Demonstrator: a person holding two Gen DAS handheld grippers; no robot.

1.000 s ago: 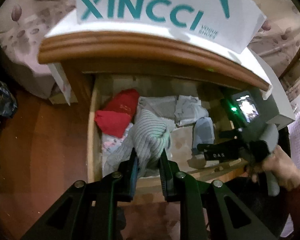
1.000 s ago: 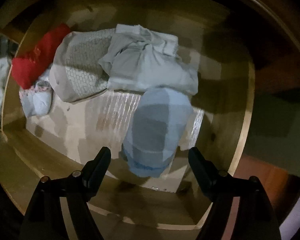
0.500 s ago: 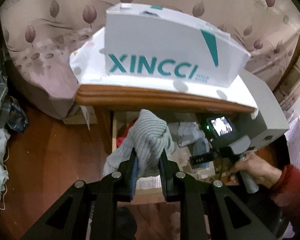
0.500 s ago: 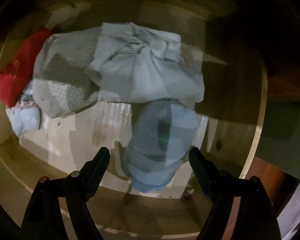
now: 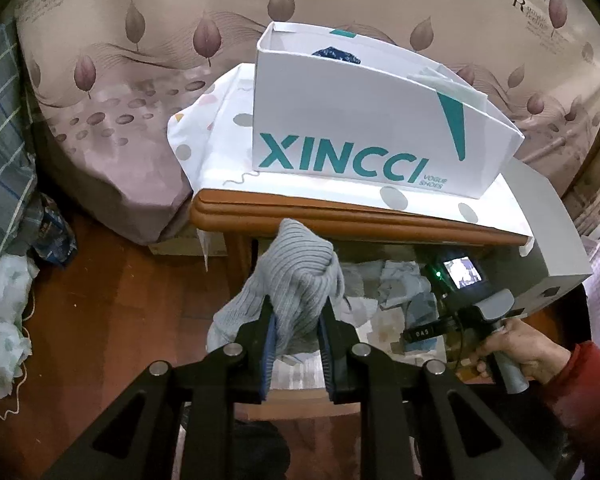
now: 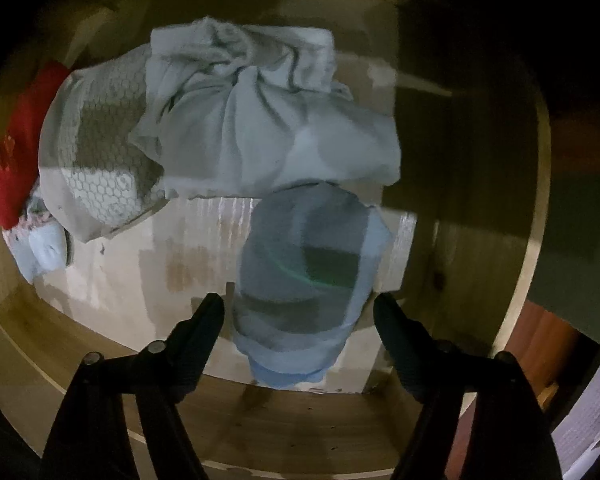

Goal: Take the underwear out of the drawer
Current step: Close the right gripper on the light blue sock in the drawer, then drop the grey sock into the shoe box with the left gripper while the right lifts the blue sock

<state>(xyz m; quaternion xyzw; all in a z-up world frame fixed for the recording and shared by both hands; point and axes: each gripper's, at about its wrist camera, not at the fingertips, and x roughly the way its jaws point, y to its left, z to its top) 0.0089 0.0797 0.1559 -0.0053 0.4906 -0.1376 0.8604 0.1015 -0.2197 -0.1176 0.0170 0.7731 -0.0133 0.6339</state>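
My left gripper (image 5: 296, 320) is shut on a grey ribbed piece of underwear (image 5: 296, 276), held up in front of the nightstand, above the open drawer (image 5: 380, 336). In the right wrist view my right gripper (image 6: 298, 308) points down into the drawer (image 6: 528, 220); its jaws are closing with a folded blue piece of underwear (image 6: 308, 276) between them, the pads still a little apart from the cloth. Further back lie a crumpled pale grey garment (image 6: 260, 120), a honeycomb-patterned one (image 6: 100, 152) and a red one (image 6: 8, 160).
A white XINCCI shoe box (image 5: 360, 128) stands on the nightstand top (image 5: 340, 216). Behind it is a bed with leaf-print bedding (image 5: 140, 60). Bags and cloth (image 5: 4, 300) lie on the wooden floor at left. A hand (image 5: 520, 352) holds the right gripper's handle.
My left gripper rose with the grey ribbed underwear, lifting it clear of the drawer. My right gripper sank closer over the blue piece and its jaws narrowed slightly.
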